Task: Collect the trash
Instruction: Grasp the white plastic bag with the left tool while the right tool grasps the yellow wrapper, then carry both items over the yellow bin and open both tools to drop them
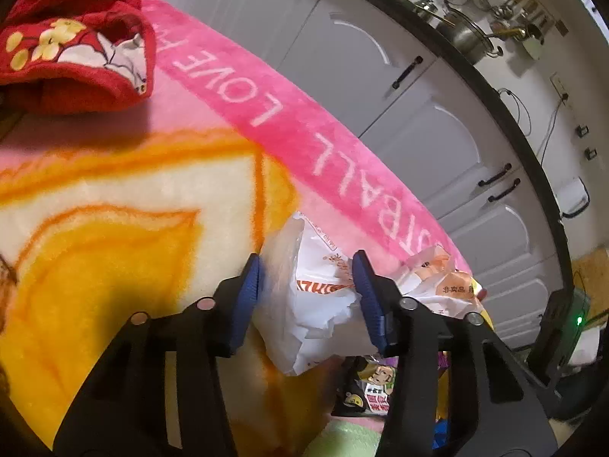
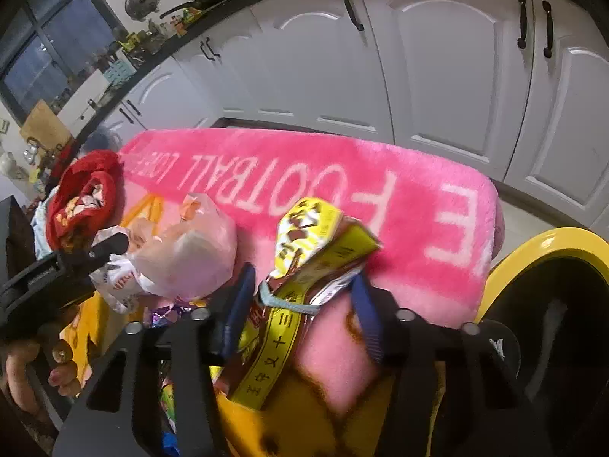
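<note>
A crumpled white plastic bag (image 1: 316,304) with orange print lies on the pink and yellow blanket (image 1: 125,198). My left gripper (image 1: 306,262) is shut on it, with a blue pad pressing each side. The right wrist view shows the same bag (image 2: 190,259) at the left, against a black finger (image 2: 99,251) of the left gripper. A yellow snack wrapper (image 2: 304,236) with brown print stands tilted between the blue pads of my right gripper (image 2: 302,274), which is shut on it. Its lower end runs down between the fingers.
A red flowered cloth (image 1: 76,49) is bunched at the blanket's far corner. More printed wrappers (image 1: 373,384) lie low behind the left gripper. A yellow-rimmed dark bin (image 2: 552,243) stands right of the blanket. White cabinets (image 2: 437,68) run behind. A hand (image 2: 23,373) holds the left gripper.
</note>
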`<state>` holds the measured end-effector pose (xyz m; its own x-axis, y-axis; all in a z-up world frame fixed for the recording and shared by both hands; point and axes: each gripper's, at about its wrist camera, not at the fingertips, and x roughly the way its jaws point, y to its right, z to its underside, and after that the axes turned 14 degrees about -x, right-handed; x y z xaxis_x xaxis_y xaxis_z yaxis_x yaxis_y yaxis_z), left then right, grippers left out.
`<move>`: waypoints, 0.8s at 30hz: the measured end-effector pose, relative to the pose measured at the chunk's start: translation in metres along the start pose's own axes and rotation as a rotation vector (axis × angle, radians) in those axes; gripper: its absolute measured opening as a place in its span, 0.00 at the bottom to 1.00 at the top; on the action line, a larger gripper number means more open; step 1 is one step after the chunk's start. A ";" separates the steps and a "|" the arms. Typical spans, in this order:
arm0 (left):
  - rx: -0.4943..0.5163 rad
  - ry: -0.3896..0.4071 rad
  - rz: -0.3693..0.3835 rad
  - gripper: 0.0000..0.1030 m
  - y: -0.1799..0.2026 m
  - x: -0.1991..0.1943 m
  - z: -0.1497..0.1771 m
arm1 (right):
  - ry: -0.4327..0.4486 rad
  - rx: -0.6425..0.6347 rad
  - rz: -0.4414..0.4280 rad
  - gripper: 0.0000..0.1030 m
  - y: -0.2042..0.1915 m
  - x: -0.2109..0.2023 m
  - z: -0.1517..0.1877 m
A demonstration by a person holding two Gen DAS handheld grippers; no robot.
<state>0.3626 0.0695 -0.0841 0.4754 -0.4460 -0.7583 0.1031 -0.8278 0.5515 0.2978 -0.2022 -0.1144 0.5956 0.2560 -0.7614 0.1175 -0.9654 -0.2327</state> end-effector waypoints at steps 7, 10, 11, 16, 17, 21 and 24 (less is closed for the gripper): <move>0.030 0.038 -0.011 0.23 0.007 -0.016 0.004 | 0.022 -0.043 -0.050 0.41 0.002 -0.014 0.002; 0.032 0.079 -0.004 0.23 0.011 -0.031 0.004 | 0.057 -0.088 -0.056 0.39 -0.002 -0.026 0.001; 0.032 0.098 -0.003 0.23 0.012 -0.038 0.004 | 0.066 -0.106 -0.055 0.34 -0.003 -0.030 0.001; 0.045 0.178 -0.001 0.22 0.020 -0.067 0.011 | 0.118 -0.178 -0.058 0.34 -0.009 -0.055 -0.001; 0.048 0.196 0.001 0.22 0.022 -0.073 0.013 | 0.132 -0.189 -0.061 0.34 -0.009 -0.061 -0.001; 0.071 0.251 -0.002 0.23 0.036 -0.094 0.026 | 0.168 -0.225 -0.064 0.34 -0.008 -0.081 0.001; 0.094 0.286 -0.001 0.23 0.048 -0.105 0.036 | 0.190 -0.253 -0.072 0.34 -0.006 -0.100 0.003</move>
<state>0.2859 0.0646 0.0093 0.7033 -0.3423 -0.6231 0.0285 -0.8622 0.5058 0.2355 -0.2223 -0.0388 0.7135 0.3329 -0.6165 0.3441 -0.9330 -0.1056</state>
